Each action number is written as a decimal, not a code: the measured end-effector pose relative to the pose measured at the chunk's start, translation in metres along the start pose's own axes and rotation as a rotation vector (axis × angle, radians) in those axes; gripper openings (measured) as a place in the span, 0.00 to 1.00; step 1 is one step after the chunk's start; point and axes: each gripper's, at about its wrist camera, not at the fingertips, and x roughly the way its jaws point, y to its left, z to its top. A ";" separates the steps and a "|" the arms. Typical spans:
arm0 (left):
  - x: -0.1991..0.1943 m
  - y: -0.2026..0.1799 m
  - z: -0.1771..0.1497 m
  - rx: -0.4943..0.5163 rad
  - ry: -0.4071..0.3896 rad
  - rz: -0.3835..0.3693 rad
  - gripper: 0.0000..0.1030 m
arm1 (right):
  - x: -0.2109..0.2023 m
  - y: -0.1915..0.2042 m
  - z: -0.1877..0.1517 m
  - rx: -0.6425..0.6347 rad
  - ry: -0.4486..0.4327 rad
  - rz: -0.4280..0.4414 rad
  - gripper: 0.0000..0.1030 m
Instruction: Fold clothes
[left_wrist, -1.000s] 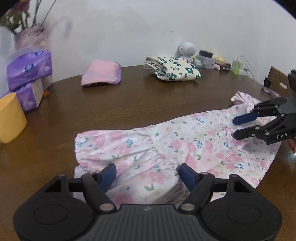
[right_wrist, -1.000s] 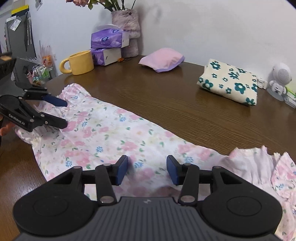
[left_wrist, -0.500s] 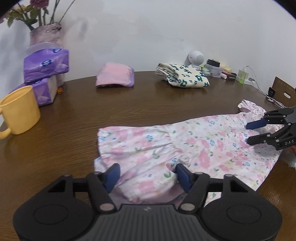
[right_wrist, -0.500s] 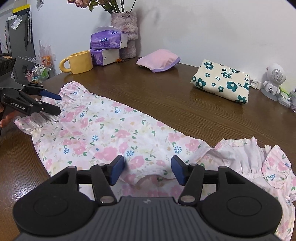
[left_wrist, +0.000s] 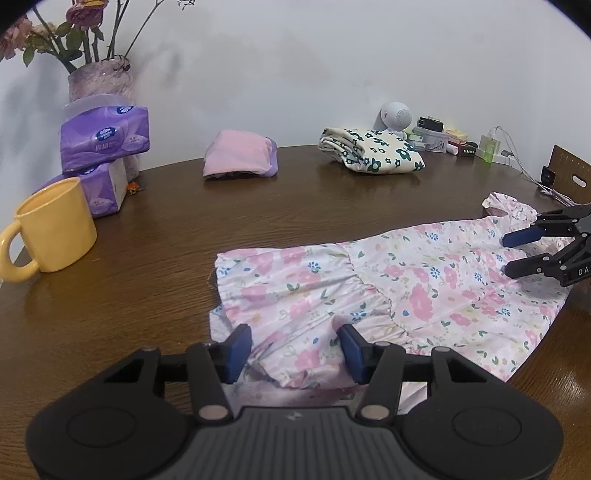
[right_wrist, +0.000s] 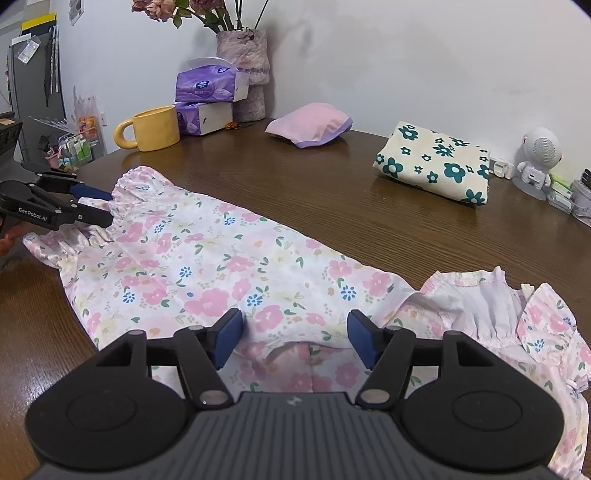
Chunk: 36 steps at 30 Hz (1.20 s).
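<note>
1. A white cotton dress with pink and blue flowers (left_wrist: 388, 291) is spread flat on the round brown wooden bench (left_wrist: 155, 258), between the two claws.
2. The left claw (left_wrist: 293, 347) is seen about half open and closing; a raised fold of the skirt hem stands between its blue pads (left_wrist: 238, 347), but no pressing on the cloth can be made out.
3. The right claw (right_wrist: 295, 338) is seen rather wide and opening; the cloth lies under and between its pads, and nothing is gripped.
4. Only the right wrist view shows the ruffled sleeves bunched at the right end of the dress (right_wrist: 480, 295), and a dark metal rack (right_wrist: 22, 74) beyond the bench.
5. Only the left wrist view shows a brown cardboard piece (left_wrist: 569, 177) and cables at the far edge.
6. In both views are seen a yellow ceramic mug (left_wrist: 55, 225), purple tissue packs (left_wrist: 105, 136), a folded pink cloth (left_wrist: 240, 158), a folded cream cloth with dark green flowers (left_wrist: 373, 151) and a small white robot figure (right_wrist: 537, 158).
</note>
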 end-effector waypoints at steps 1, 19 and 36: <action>0.000 -0.001 0.000 -0.005 0.001 0.002 0.52 | 0.000 0.000 0.001 0.005 0.007 -0.002 0.64; -0.008 -0.078 0.072 0.020 -0.047 -0.018 0.81 | -0.094 -0.075 0.023 0.099 -0.047 -0.183 0.79; 0.082 -0.194 0.103 0.224 0.115 -0.104 0.81 | -0.030 -0.171 0.035 -0.002 0.188 -0.180 0.62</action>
